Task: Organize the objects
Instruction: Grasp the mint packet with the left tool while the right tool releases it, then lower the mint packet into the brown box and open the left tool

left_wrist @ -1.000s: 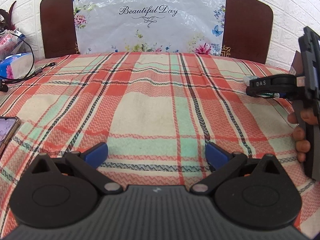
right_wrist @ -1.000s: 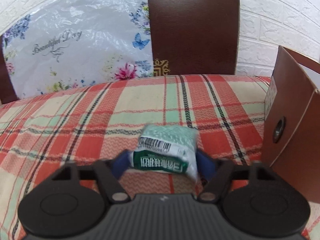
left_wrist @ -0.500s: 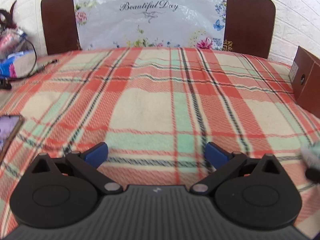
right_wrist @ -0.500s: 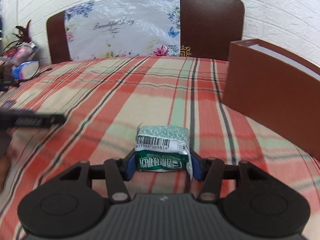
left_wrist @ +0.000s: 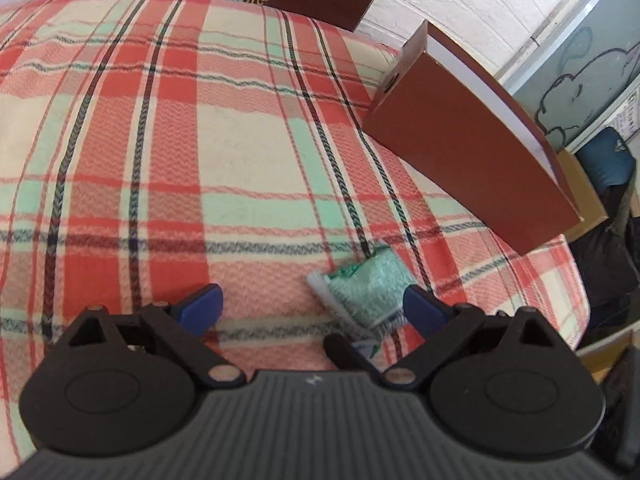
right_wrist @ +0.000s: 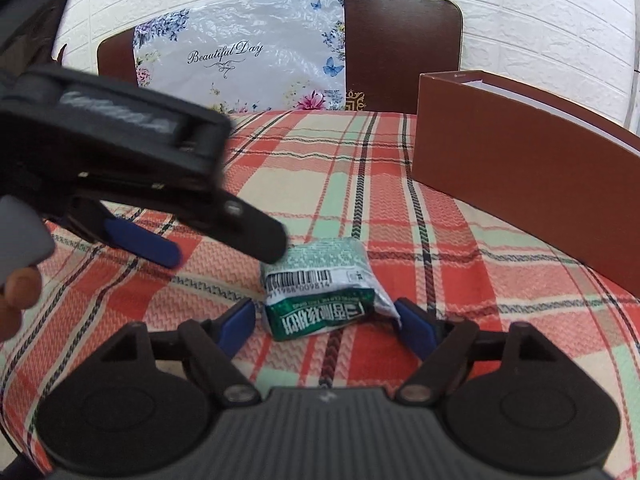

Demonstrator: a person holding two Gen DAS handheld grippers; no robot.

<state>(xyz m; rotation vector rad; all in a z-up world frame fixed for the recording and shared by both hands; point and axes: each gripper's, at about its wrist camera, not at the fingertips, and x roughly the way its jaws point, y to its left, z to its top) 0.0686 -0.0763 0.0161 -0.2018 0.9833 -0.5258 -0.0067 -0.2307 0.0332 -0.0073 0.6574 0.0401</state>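
Note:
A green and white tissue packet (right_wrist: 322, 286) with a barcode lies on the plaid blanket (right_wrist: 340, 184). My right gripper (right_wrist: 326, 322) is open with its blue fingers on either side of the packet, not touching it. My left gripper (left_wrist: 312, 308) is open just above the blanket; the packet (left_wrist: 366, 290) lies against its right finger's inner side. In the right wrist view the left gripper (right_wrist: 160, 240) reaches in from the left, its tip just over the packet.
An open brown box (right_wrist: 528, 176) stands on the blanket to the right, also in the left wrist view (left_wrist: 472, 148). A dark headboard (right_wrist: 400, 48) with a floral plastic bag (right_wrist: 244, 60) is behind. The blanket's right edge (left_wrist: 576, 280) drops off.
My right gripper has opened and let the packet rest on the blanket. My left gripper has swung right and down to the packet.

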